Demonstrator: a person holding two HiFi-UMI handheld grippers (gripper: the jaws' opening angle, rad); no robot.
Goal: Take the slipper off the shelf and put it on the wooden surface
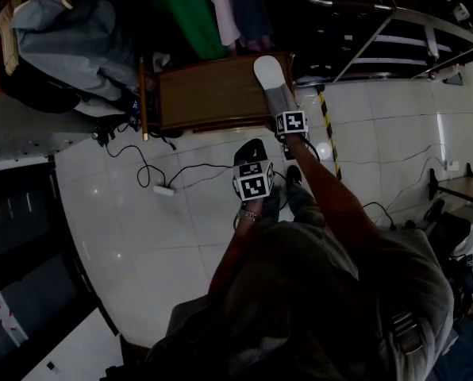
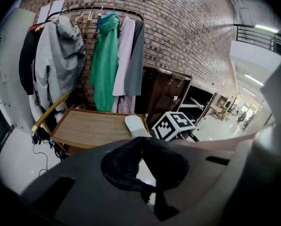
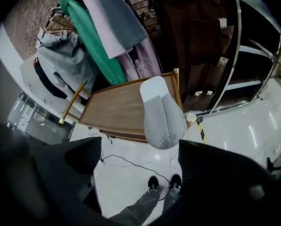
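Note:
A grey quilted slipper (image 3: 161, 112) with a white sole lies on the right end of the wooden surface (image 3: 117, 109), its toe hanging over the near edge. My right gripper (image 3: 139, 152) is open wide just short of that toe, with no pad touching it. From the head view the slipper (image 1: 270, 74) sits at the wooden surface's (image 1: 209, 94) right corner, with the right gripper (image 1: 280, 101) directly below it. My left gripper (image 1: 251, 151) hangs lower, over the floor. In its own view the left gripper (image 2: 140, 142) has its jaws together and empty, and the slipper (image 2: 136, 124) shows beyond them.
Coats and shirts (image 2: 105, 55) hang on a rack against the brick wall behind the wooden surface. Cables and a power strip (image 1: 163, 189) lie on the white tiled floor. A dark cabinet (image 3: 197, 46) and a metal rail (image 1: 395, 14) stand to the right. The person's feet (image 3: 163, 182) are below.

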